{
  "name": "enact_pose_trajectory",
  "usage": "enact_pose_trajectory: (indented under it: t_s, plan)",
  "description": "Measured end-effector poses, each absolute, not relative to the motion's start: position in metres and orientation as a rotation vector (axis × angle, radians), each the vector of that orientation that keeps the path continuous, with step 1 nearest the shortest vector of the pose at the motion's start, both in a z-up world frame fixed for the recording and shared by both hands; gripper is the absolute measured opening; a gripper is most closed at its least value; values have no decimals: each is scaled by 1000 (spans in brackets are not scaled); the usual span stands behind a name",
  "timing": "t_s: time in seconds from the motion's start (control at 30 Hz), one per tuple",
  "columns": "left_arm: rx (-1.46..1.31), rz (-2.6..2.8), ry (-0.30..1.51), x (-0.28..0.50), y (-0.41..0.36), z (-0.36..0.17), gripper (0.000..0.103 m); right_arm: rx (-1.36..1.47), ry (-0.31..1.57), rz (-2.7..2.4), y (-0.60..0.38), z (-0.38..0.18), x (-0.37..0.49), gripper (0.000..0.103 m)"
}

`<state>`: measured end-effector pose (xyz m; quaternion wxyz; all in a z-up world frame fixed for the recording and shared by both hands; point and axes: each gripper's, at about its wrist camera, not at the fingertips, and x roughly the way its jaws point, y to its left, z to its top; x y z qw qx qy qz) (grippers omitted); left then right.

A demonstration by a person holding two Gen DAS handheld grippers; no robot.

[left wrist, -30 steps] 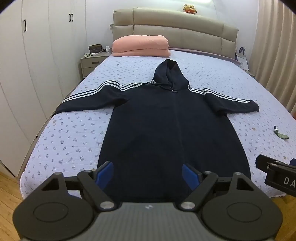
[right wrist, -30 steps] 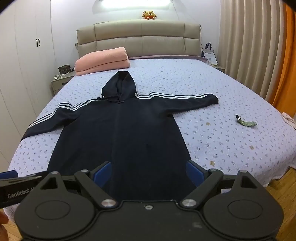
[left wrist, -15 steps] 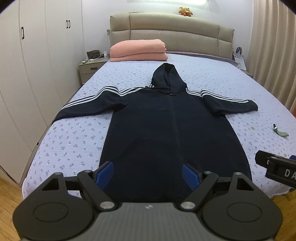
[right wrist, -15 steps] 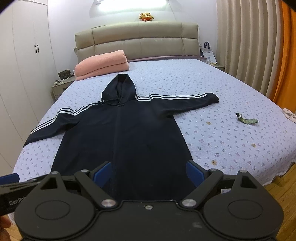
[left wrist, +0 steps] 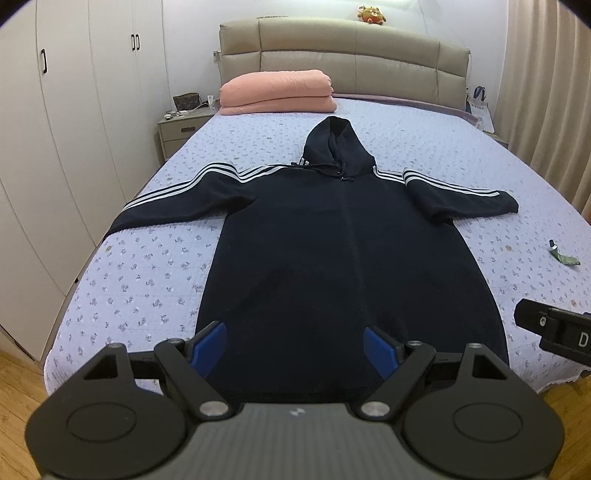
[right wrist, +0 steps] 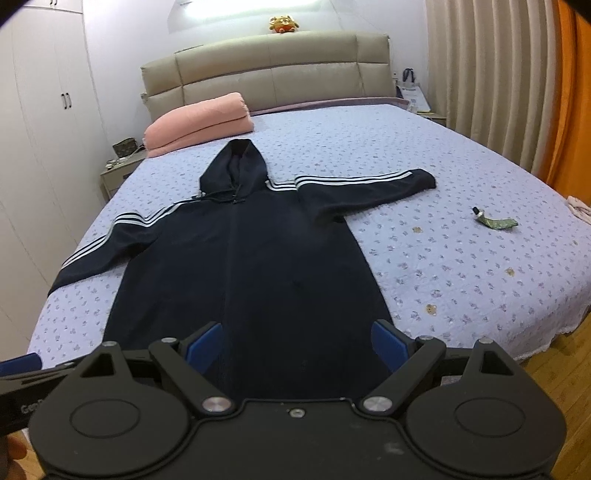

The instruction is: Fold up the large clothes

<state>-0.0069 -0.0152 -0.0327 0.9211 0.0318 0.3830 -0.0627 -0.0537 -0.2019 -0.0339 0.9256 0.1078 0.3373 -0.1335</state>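
A dark hooded coat [left wrist: 343, 258] is laid flat on the bed [left wrist: 147, 280], ahead of both grippers. Left gripper [left wrist: 295, 345] and right gripper [right wrist: 295, 343] jaws are spread, nothing held.

A folded pink blanket [left wrist: 277, 90] lies at the padded headboard [left wrist: 343, 55], a plush toy [left wrist: 370, 14] perched on top. On the floral bedspread [right wrist: 424, 177] lies a crumpled tube [right wrist: 495, 221] — a nightstand [left wrist: 181, 127] stands beside white wardrobes [left wrist: 66, 110].
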Motion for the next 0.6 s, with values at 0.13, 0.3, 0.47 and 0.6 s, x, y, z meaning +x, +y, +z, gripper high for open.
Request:
enact_pose_trajectory:
  t_s: [0.13, 0.3, 0.47, 0.6]
  plan:
    - [71, -130, 789, -6, -15, -34, 83, 200, 686, -270, -197, -32, -54, 103]
    - [53, -138, 800, -5, -12, -37, 83, 196, 690, -256, -195, -33, -54, 103]
    - [62, -139, 803, -5, -12, -40, 83, 171, 675, -247, -187, -30, -55, 103]
    - [56, -134, 802, -4, -9, -40, 83, 156, 682, -244, -182, -30, -53, 103]
